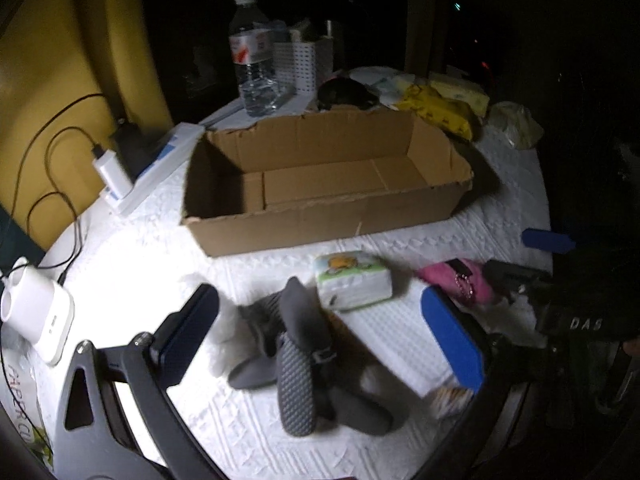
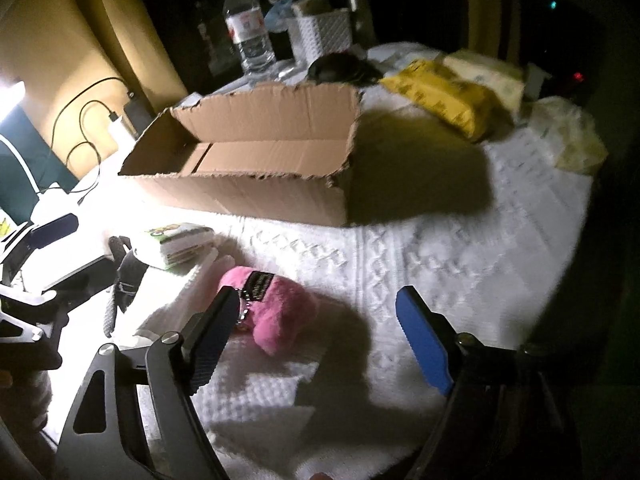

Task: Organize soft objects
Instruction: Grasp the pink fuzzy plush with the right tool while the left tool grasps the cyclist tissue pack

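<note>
— Left gripper (image 1: 320, 332) first: what is it doing?

— Its jaws are spread wide with nothing between the pads, hanging over the grey slippers (image 1: 298, 364), which lie in a crossed heap on the white knitted cloth (image 1: 460, 228).

— And the right gripper (image 2: 316, 340)?

— Also gaping, empty. The pink plush toy (image 2: 276, 312) lies on the cloth just inside its left finger (image 2: 212, 336); I cannot tell whether they touch.

— Where are the other soft things?

— A small wrapped pack with a cartoon print (image 1: 354, 280) sits just beyond the slippers, between them and the cardboard box (image 1: 320, 184). The toy lies to the right of that pack, near the table edge.

— The box?

— Open-topped with ragged edges, nothing visible inside, standing mid-table behind the soft items.

— Further out?

— Behind the box, a water bottle (image 1: 254, 56) stands upright beside a white perforated basket (image 1: 304, 60), with a dark bundle (image 1: 346, 94) just right of them. A yellow packet (image 2: 444, 96) and a pale pack (image 2: 486, 72) lie at the far right. On the left, a power strip (image 1: 156, 168) carries a white charger (image 1: 112, 172) with black cables running off.
</note>
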A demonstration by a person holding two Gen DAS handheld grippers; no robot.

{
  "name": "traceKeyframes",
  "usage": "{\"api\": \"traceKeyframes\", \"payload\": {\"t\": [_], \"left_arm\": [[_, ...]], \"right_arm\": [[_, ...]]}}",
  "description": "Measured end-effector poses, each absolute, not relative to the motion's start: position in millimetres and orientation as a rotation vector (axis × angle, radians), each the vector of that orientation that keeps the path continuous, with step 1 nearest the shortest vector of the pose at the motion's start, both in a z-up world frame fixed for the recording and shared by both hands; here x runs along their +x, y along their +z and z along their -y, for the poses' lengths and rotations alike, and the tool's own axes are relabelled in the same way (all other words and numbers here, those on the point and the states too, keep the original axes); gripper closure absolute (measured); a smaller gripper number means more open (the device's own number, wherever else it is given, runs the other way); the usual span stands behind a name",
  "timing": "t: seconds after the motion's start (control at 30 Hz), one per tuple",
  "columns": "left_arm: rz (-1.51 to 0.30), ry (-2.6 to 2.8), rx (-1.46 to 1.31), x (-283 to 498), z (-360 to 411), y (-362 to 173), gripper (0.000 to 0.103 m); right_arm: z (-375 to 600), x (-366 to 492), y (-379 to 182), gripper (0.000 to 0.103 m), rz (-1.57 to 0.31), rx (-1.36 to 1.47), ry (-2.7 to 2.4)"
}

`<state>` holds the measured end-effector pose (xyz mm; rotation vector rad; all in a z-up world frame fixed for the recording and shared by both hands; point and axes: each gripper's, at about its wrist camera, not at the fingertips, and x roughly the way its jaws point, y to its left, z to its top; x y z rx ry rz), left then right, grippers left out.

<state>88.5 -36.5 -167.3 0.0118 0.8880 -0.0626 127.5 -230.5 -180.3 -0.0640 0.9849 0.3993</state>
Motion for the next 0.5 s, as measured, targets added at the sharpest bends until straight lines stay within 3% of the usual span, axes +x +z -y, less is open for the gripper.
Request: {"api": "traceKeyframes", "payload": {"t": [0.23,0.33,0.47,0.5], "left_arm": [[-0.923,-0.071,0.033,111.0,41.1,-183.8,0.002],[-0.942,-0.082,0.039,116.9,43.5,-190.0,0.012],[-0.964,-0.083,0.046,123.1,45.4,-197.4,0.017],[-0.967,-0.089,0.044,123.8,45.5,-198.3,0.024]], "right_arm": [[219.0,140.5,-199.7,0.023,-1.055,-0.034,0.455],[217.2,144.7,-205.7,0.023,-1.078,-0.005,0.484],[217.2,150.1,-211.7,0.025,-1.101,0.038,0.518],[216.9,150.5,-212.5,0.026,-1.105,0.044,0.524]]}}
